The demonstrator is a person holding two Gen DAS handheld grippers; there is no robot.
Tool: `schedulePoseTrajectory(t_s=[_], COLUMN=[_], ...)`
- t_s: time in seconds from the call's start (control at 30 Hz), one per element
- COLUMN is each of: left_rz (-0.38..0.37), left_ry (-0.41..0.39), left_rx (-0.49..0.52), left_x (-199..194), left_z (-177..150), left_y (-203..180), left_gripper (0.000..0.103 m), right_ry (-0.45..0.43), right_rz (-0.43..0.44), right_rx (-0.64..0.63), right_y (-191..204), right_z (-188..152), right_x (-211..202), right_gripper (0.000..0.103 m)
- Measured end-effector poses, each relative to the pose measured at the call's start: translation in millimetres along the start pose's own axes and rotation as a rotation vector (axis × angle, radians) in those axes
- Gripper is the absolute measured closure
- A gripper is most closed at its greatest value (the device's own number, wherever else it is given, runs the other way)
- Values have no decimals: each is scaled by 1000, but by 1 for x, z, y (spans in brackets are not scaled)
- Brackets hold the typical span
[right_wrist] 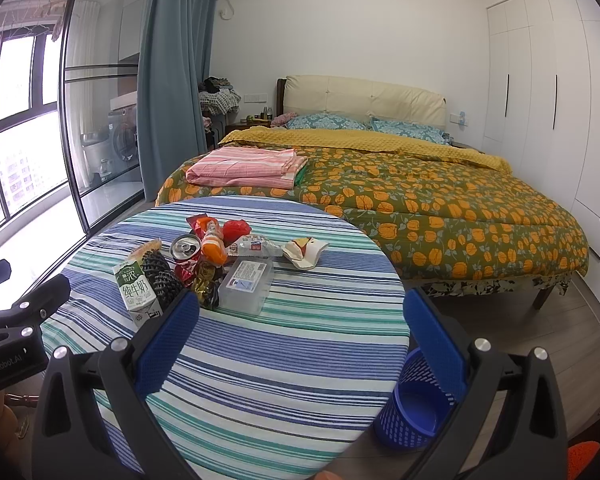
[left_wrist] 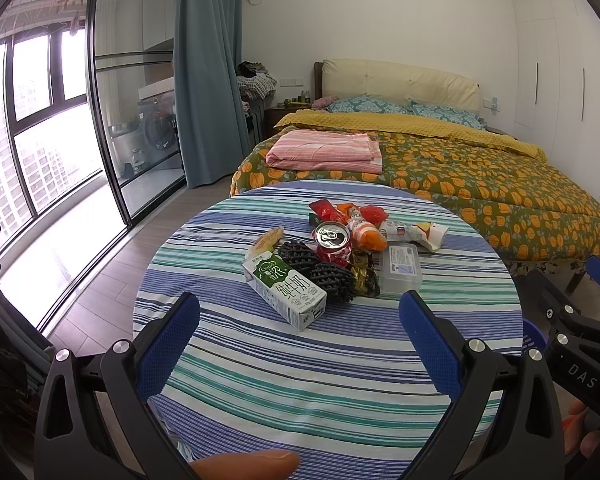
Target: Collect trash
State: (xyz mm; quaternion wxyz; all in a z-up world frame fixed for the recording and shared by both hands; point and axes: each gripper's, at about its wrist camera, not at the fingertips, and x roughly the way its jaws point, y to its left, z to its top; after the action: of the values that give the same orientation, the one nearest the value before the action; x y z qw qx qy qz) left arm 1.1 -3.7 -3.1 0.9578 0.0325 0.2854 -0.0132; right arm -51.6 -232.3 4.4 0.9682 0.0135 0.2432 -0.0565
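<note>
A heap of trash lies on the round striped table. It holds a green-and-white milk carton, a red can, black foam netting, an orange wrapper, a clear plastic box and a white wrapper. My left gripper is open, just short of the carton. My right gripper is open, nearer than the box. A blue mesh bin stands on the floor at the table's right.
A bed with a floral quilt and a folded pink cloth sits behind the table. Glass sliding doors and a blue curtain are at the left, white wardrobes at the right. A fingertip shows at the bottom.
</note>
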Motion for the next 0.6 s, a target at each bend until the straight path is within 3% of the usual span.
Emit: schedulePoseTrajectory(t_s=[0.6], left_rz=[2], left_ry=[4], left_rx=[2], left_x=[-1], left_z=[-7], left_y=[-5], left_gripper=[4], right_ry=[1], right_rz=[0], right_rx=[0], right_y=[0], right_z=[0], right_x=[0], right_gripper=[4])
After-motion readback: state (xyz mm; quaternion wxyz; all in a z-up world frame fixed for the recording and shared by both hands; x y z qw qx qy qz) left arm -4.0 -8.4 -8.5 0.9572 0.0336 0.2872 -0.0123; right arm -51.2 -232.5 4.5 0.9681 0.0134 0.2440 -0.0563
